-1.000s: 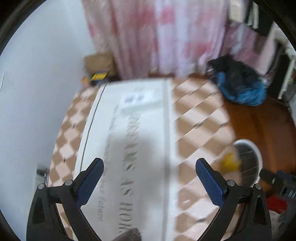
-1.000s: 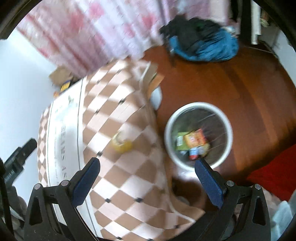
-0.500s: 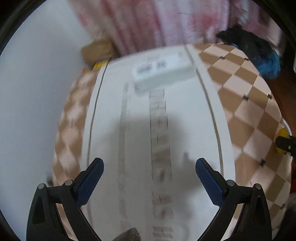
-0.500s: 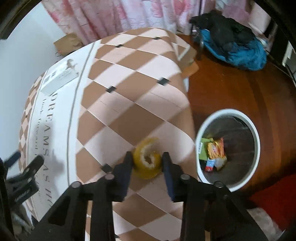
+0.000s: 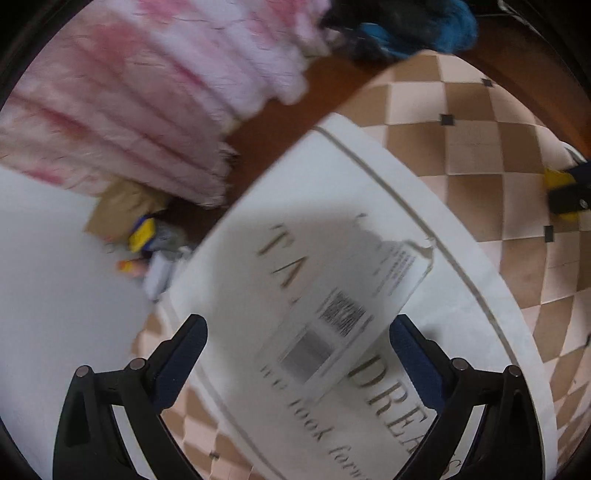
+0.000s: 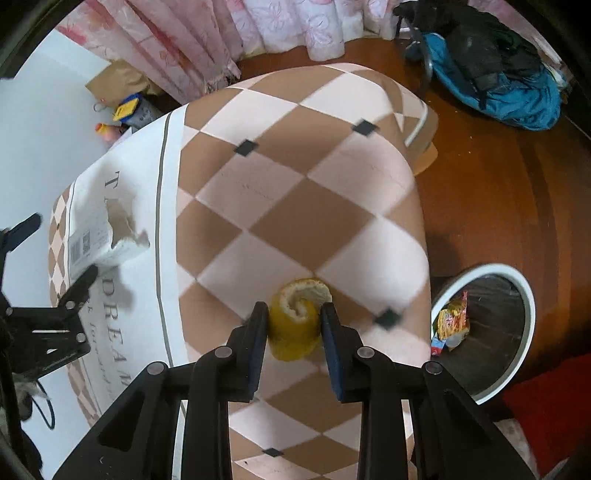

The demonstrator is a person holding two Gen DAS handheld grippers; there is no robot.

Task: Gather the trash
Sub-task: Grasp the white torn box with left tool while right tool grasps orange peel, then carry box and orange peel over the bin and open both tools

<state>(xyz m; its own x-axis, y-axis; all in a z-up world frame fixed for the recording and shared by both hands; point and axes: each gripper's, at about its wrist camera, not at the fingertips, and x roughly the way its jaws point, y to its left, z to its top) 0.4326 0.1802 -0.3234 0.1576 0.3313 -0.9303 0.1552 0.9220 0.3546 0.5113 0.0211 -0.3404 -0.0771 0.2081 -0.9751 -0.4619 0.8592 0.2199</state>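
Note:
My right gripper point(image 6: 293, 323) is shut on a yellow citrus peel point(image 6: 297, 319) on the checkered tablecloth point(image 6: 303, 192), near the table's right edge. A white round trash bin point(image 6: 526, 291) with wrappers inside stands on the floor to the right. My left gripper point(image 5: 297, 343) is open, its blue pads on either side of a torn white paper box point(image 5: 347, 310) with a barcode, lying on the cloth's white lettered band. The box also shows in the right wrist view point(image 6: 98, 240), with the left gripper point(image 6: 55, 258) around it. The peel shows at the left wrist view's right edge point(image 5: 557, 179).
Pink curtains point(image 6: 229, 33) hang behind the table. A brown paper bag and clutter point(image 6: 122, 92) sit on the floor by the white wall. A blue and black heap of clothes point(image 6: 502, 70) lies on the wooden floor. A red item point(image 6: 554, 398) lies at lower right.
My left gripper moved forward over the table and now straddles the white box. My right gripper stays shut on the peel and has closed in on it.

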